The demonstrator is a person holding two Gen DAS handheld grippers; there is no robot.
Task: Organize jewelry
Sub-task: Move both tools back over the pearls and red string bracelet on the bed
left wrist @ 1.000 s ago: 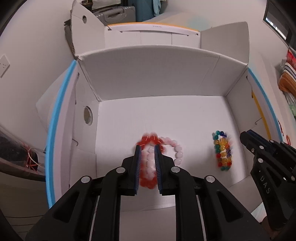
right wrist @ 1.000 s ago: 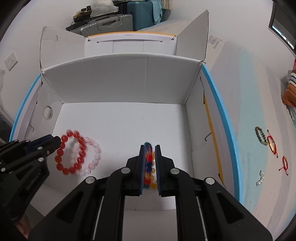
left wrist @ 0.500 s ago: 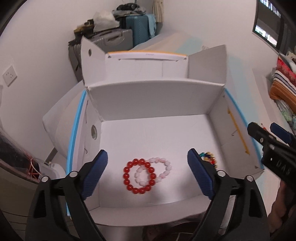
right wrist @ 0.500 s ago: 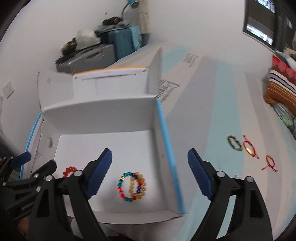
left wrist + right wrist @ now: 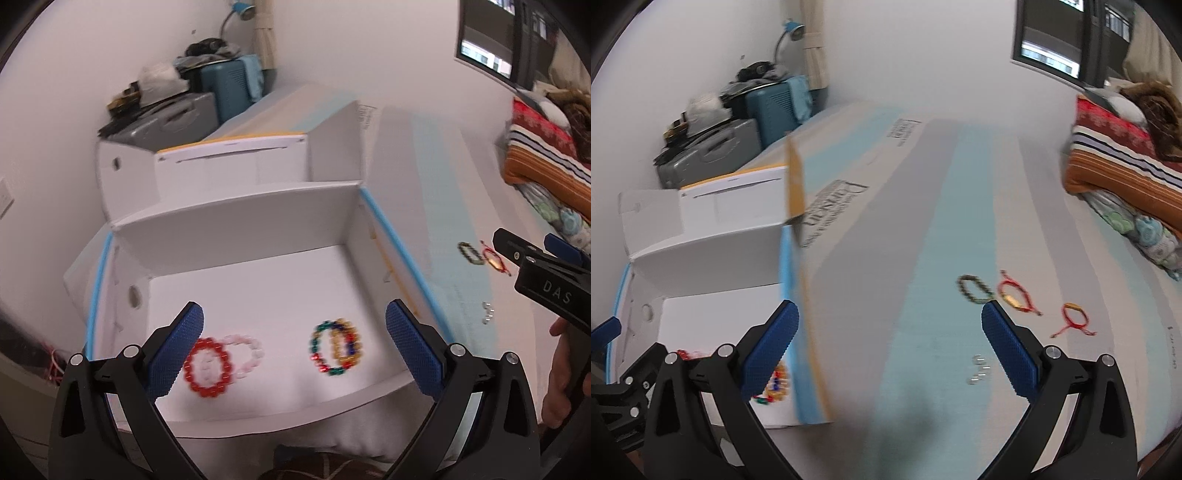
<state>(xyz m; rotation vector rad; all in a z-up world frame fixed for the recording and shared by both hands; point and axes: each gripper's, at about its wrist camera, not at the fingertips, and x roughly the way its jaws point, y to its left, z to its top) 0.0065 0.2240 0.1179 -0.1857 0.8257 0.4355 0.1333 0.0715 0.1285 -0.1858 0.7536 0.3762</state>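
Note:
A white cardboard box [image 5: 258, 229] holds a red bead bracelet [image 5: 207, 369] overlapping a pink bead bracelet [image 5: 247, 350], and a multicolour bead bracelet [image 5: 336, 349] to their right. My left gripper [image 5: 295, 350] is open and empty above the box's front. My right gripper [image 5: 890, 347] is open and empty, right of the box [image 5: 713, 240]. On the striped surface lie a dark green bracelet [image 5: 975, 290], a red cord bracelet with gold charm [image 5: 1015, 297], a second red cord bracelet [image 5: 1075, 319] and a small silver chain [image 5: 979, 369].
The box has raised flaps and a blue-edged right wall [image 5: 399, 254]. Suitcases [image 5: 713, 147] are stacked against the back wall. Folded striped bedding [image 5: 1119, 162] lies at the far right. The right gripper also shows at the right edge of the left wrist view [image 5: 546, 273].
Both grippers opened, leaving the bracelets in the box, and pulled back and up. The right gripper swung right, over the loose jewelry outside the box.

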